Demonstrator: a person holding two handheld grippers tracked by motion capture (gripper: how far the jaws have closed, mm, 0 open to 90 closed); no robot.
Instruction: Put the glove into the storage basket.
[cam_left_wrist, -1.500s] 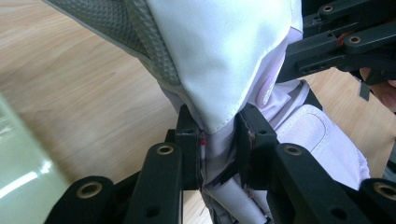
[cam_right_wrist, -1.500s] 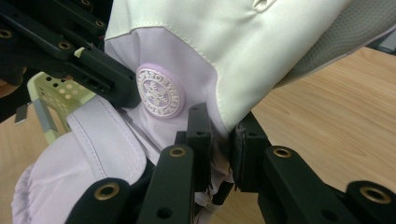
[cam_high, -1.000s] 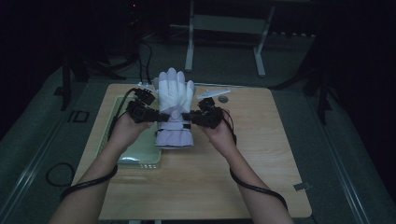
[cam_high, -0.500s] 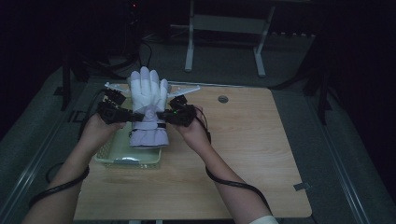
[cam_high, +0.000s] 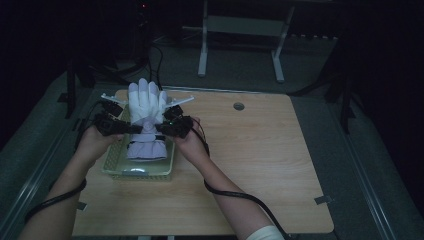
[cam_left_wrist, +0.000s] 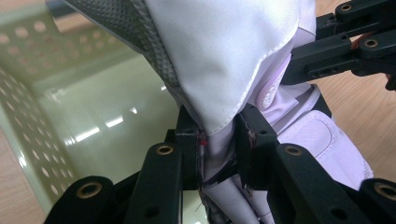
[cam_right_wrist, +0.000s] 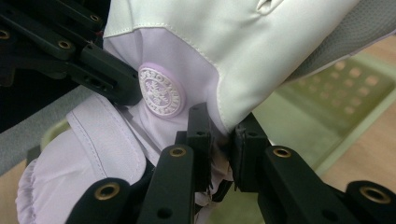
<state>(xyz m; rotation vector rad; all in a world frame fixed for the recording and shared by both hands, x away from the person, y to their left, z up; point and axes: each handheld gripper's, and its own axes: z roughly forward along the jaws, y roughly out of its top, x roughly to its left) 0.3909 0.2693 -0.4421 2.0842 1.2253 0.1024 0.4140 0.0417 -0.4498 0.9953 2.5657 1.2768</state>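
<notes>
White glove hangs between my two grippers in the left centre of the high view, fingers up, cuff low over the pale green basket. My left gripper is clamped on its left edge, my right gripper pinched on its right edge beside the round badge. Both forearms reach in from the bottom edge, hands facing each other.

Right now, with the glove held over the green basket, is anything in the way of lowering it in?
Nothing visible blocks it. The glove is pinched at its wrist by the left hand-held gripper and the right hand-held gripper, its cuff hanging over the basket. The basket floor seen in the left gripper view looks bare.
</notes>
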